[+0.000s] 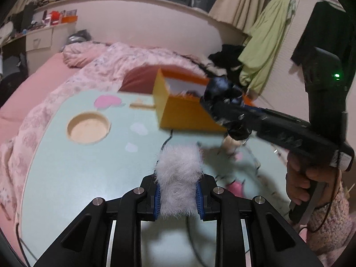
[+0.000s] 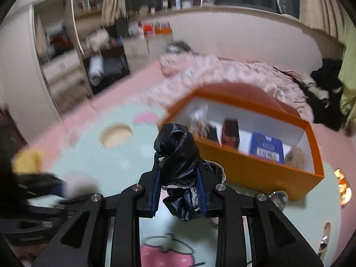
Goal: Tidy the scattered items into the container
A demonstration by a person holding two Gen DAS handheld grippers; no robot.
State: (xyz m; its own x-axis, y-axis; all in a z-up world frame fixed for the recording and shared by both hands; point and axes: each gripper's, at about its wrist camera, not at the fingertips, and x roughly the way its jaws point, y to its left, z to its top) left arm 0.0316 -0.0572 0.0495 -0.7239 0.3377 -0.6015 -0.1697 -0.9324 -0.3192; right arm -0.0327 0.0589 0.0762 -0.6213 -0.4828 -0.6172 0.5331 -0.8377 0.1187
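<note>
I carry 2 loads: left gripper [image 1: 178,197] pinching a white fluffy fur piece [image 1: 179,178], right gripper [image 2: 179,189] pinching a black satin lace-trimmed bundle [image 2: 178,155]; next, the open orange cardboard box [image 2: 255,171] ahead.

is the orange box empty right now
No, in the right wrist view the orange box already holds several things, among them a blue packet and a dark red item.

There are two tools: the left tool [image 1: 178,197] holds one white fluffy thing [image 1: 179,178], and the right tool [image 2: 178,183] holds one black shiny cloth [image 2: 178,155]. There is one orange box [image 2: 255,169] on the surface [image 1: 89,178]. Inside it sit one blue packet [image 2: 267,148] and one dark red box [image 2: 230,133].
</note>
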